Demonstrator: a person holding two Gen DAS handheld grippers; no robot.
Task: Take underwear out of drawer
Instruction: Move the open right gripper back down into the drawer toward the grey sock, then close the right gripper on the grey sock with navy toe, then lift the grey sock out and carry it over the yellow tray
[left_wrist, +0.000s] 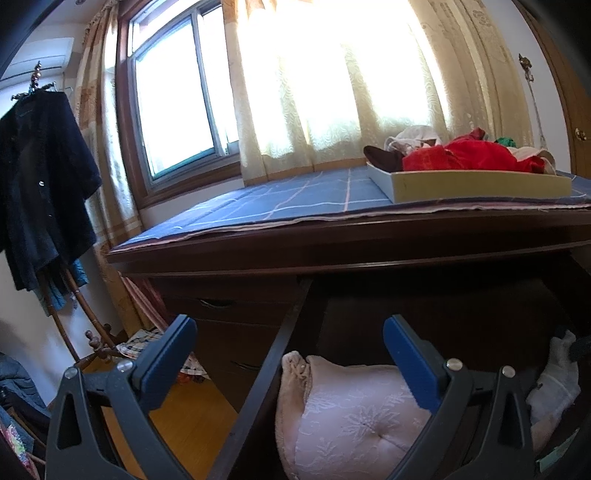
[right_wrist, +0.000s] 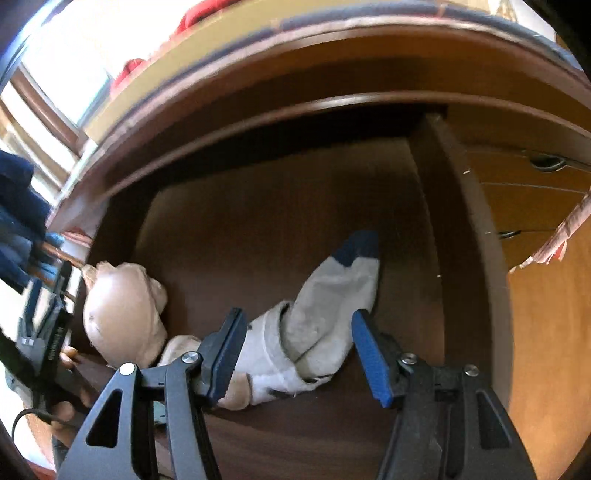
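The dark wooden drawer (left_wrist: 275, 362) stands pulled out under the desk top. In it lies pale pink lace underwear (left_wrist: 354, 421), a padded cup shape, against the drawer's left side. My left gripper (left_wrist: 293, 356) is open, with its fingers astride the drawer's left wall and above the underwear, touching neither. In the right wrist view the underwear (right_wrist: 122, 317) sits at the left of the drawer floor (right_wrist: 280, 206). My right gripper (right_wrist: 297, 334) points down into the drawer, open. Below it and between its fingers lies a white sock with a navy toe (right_wrist: 332, 295), not pinched.
A tray (left_wrist: 476, 186) heaped with red and other clothes stands on the blue checked cloth (left_wrist: 288, 201) over the desk top. Smaller closed drawers (left_wrist: 229, 314) are to the left. A coat rack with dark garments (left_wrist: 40, 192) stands by the window. My left gripper (right_wrist: 40, 328) shows at the drawer's left edge.
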